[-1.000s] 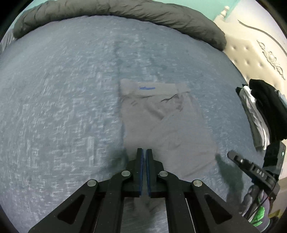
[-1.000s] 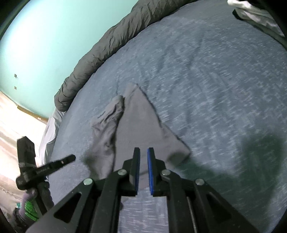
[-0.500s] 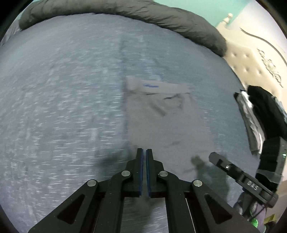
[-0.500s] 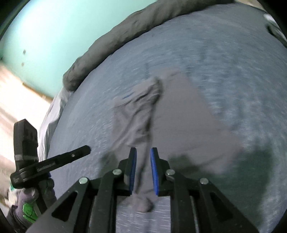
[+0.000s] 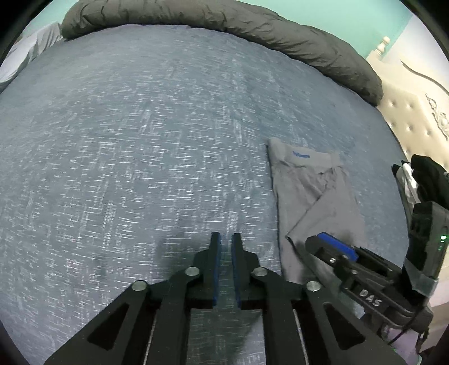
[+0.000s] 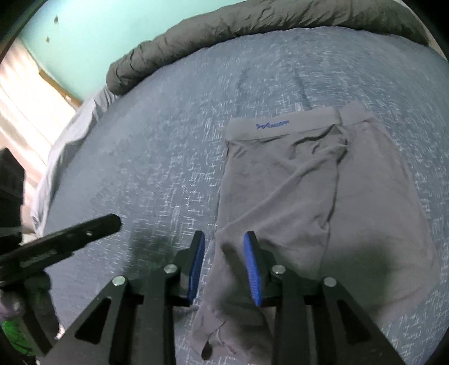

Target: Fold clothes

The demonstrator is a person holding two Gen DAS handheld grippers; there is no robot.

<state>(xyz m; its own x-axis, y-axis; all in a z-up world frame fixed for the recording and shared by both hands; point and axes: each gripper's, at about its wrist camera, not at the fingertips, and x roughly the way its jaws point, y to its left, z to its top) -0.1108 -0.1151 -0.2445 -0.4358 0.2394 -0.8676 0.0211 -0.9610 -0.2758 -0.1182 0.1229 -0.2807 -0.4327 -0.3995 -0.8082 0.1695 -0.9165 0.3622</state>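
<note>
Grey shorts [image 6: 322,196] with a blue logo on the waistband lie flat on the blue bed sheet [image 6: 168,140], one side folded over the middle. My right gripper [image 6: 224,244] hovers over their near left edge. Its jaws are opening; the cloth lies under and between them, but the pads do not press on it. The left gripper [image 5: 226,244] is over bare sheet, left of the shorts [image 5: 314,196]. Its jaws are opening by a narrow gap with nothing between them. Each gripper shows in the other's view: the right gripper [image 5: 331,247] and the left gripper [image 6: 84,233].
A rolled dark grey duvet [image 5: 224,22] runs along the far edge of the bed. A pile of dark clothes [image 5: 429,179] sits at the right by the cream tufted headboard [image 5: 415,120]. The bed's edge and floor [image 6: 28,98] lie to the left.
The right gripper swung across the shorts and let go of the cloth it held, its jaws spreading. The left gripper slid left off the shorts onto bare sheet and parted slightly.
</note>
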